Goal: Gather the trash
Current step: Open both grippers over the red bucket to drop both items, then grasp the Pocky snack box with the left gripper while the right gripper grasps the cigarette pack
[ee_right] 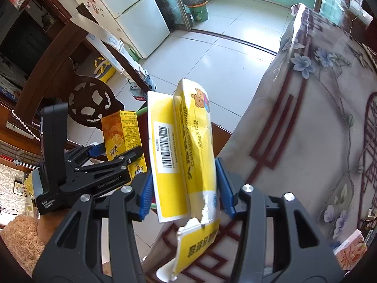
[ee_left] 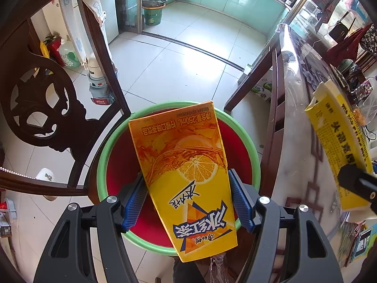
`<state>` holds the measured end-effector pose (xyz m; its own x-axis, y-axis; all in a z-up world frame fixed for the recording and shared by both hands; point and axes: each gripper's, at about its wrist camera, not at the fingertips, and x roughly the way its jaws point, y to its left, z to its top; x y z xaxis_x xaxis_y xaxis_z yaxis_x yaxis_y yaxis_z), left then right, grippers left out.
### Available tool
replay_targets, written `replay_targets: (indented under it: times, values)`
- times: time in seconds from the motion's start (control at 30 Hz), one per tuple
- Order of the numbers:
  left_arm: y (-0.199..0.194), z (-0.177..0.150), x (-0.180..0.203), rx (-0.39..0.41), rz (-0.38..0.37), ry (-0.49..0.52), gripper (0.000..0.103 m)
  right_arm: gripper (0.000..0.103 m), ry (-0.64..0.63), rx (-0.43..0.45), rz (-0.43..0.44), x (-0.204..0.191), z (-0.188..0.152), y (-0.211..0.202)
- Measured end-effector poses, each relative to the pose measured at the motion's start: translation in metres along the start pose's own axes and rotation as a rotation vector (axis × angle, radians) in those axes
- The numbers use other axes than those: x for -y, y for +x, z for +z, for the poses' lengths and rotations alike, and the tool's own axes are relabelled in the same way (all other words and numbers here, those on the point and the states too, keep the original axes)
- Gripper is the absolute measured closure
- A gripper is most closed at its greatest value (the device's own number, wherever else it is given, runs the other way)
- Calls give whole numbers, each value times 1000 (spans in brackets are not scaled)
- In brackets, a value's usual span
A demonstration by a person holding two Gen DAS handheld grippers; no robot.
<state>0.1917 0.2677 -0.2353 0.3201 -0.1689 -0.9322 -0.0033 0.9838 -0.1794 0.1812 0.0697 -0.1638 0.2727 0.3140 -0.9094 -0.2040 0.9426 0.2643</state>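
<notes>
Gripping tea carton (ee_left: 188,176), left claw (ee_left: 188,200)

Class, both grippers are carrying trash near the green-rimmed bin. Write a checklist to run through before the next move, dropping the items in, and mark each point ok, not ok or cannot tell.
1. Left gripper grips the yellow tea carton between both blue pads: ok.
2. Carton hangs over the mouth of the green-rimmed bin: ok.
3. Bin mouth is open, with its red liner showing and nothing across it: ok.
4. Right gripper grips the torn yellow box: ok.
5. Torn box is over the bin: not ok; it hangs by the table edge, off to the bin's side.
6. Room left inside the bin for both items: cannot tell.
</notes>
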Motion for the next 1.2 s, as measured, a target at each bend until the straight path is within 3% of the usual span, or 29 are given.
replay_targets:
  times: [0.13, 0.27, 0.33, 0.4, 0.47, 0.77, 0.93, 1.2]
  values:
    - [5, 3, -1, -13, -12, -7, 39, 53, -4, -26, -6, -2, 0, 10]
    - [5, 6, -4, -6, -19, -15, 29, 49, -13, -51, -6, -4, 1, 19]
    - [4, 8, -4, -3, -21, -18, 29, 43, -14, -59, -3, -5, 2, 22]
    - [2, 8, -5, 6, -20, -25, 20, 30, -8, -63, 4, -4, 3, 24]
    - [-1, 8, -6, 16, -24, -32, 20, 26, -3, -58, 6, -4, 4, 24]
    - [-17, 8, 4, 54, -42, -15, 20, 24, 25, -30, -8, 5, 3, 15]
    - [-36, 9, 19, 112, -35, 43, 20, 24, 20, 39, -38, 9, 1, -7]
    - [-60, 5, 56, 180, -50, 171, 20, 17, 77, 196, -160, 42, -11, -60]
